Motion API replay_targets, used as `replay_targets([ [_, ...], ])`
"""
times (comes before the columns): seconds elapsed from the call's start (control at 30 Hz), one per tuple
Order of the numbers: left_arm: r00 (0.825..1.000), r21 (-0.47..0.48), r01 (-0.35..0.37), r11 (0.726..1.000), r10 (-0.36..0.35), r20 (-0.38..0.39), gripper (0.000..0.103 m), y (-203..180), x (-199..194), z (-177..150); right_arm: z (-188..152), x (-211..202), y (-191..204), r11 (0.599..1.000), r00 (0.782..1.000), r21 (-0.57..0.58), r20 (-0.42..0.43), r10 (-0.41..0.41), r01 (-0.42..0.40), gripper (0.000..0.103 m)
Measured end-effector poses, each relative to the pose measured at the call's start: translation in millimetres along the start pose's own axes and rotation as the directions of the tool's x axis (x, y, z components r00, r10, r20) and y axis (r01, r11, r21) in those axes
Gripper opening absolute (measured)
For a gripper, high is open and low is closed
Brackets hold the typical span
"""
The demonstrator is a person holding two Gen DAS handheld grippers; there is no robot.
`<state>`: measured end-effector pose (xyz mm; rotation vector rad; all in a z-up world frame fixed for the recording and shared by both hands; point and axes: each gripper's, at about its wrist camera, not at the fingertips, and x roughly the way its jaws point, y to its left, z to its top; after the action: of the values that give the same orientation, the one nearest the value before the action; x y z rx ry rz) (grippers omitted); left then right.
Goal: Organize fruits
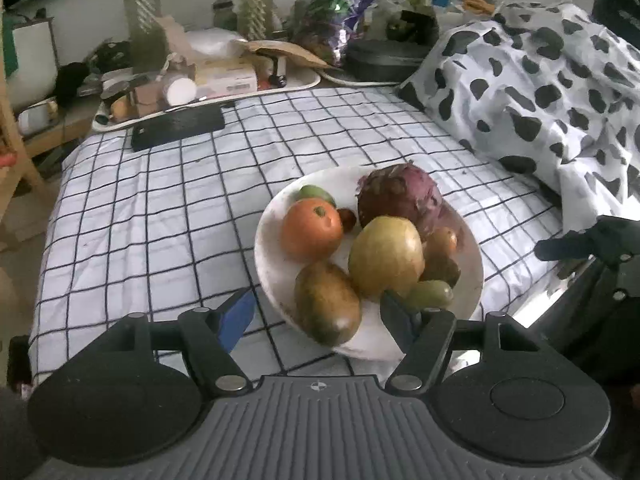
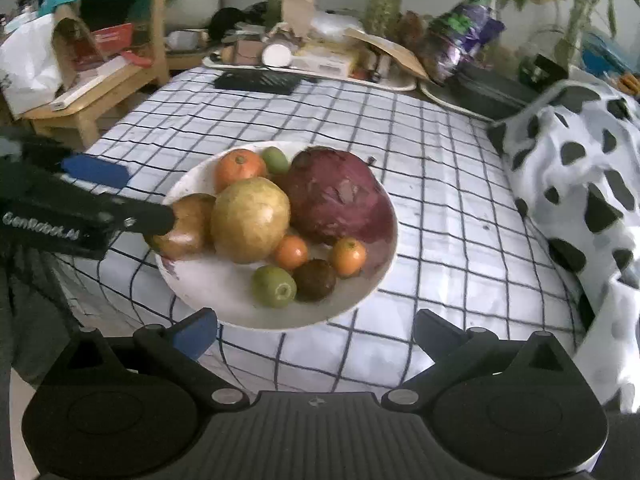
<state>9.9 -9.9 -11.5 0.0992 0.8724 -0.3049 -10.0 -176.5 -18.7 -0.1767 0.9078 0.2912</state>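
Note:
A white plate [image 1: 269, 268] [image 2: 224, 308] on the checked cloth holds an orange [image 1: 312, 230], a big purple cabbage-like head [image 2: 340, 200], a large yellow-green fruit [image 2: 250, 220], a mango [image 1: 328, 304] [image 2: 188, 228] and several small fruits. My left gripper [image 1: 316, 308] hovers over the plate's near-left edge with the mango between its fingers. Its left blue pad [image 1: 236, 316] stands apart from the mango, so the jaws are open. My right gripper [image 2: 316, 322] is wide open just short of the plate's rim, with nothing between its fingers.
A cow-patterned blanket [image 1: 540, 80] is heaped on the right. At the back lie a black flat device [image 1: 178, 126] and a cluttered tray [image 2: 320, 60] with plants behind. A wooden stool [image 2: 92, 92] stands at the far left.

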Motion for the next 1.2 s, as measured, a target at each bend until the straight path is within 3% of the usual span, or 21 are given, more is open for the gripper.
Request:
replay_targets([
  [0.2, 0.999, 0.002, -0.052, 0.999, 0.052, -0.008, 0.068, -5, -3, -8, -2, 3, -4, 0.998, 0.998, 0.043, -0.032, -0.045, 0.047, 0.103],
  [0.27, 0.998, 0.004, -0.061, 0.998, 0.061, -0.015, 0.076, -5, -1, -8, -2, 5, -4, 0.998, 0.998, 0.047, -0.037, -0.050, 0.051, 0.103],
  [0.33, 0.998, 0.000, -0.057, 0.998, 0.057, -0.022, 0.097, -4, 1, -7, -2, 6, -4, 0.997, 0.998, 0.047, -0.042, -0.054, 0.056, 0.103],
  [0.4, 0.998, -0.007, -0.052, 0.999, 0.052, -0.029, 0.103, -3, 2, -7, -2, 7, -4, 0.997, 0.997, 0.046, -0.047, -0.060, 0.062, 0.103],
  [1.2, 0.994, 0.011, -0.080, 0.997, 0.080, -0.070, 0.103, -4, 7, -10, -1, 11, -6, 0.994, 0.994, 0.051, -0.061, -0.091, 0.094, 0.103],
])
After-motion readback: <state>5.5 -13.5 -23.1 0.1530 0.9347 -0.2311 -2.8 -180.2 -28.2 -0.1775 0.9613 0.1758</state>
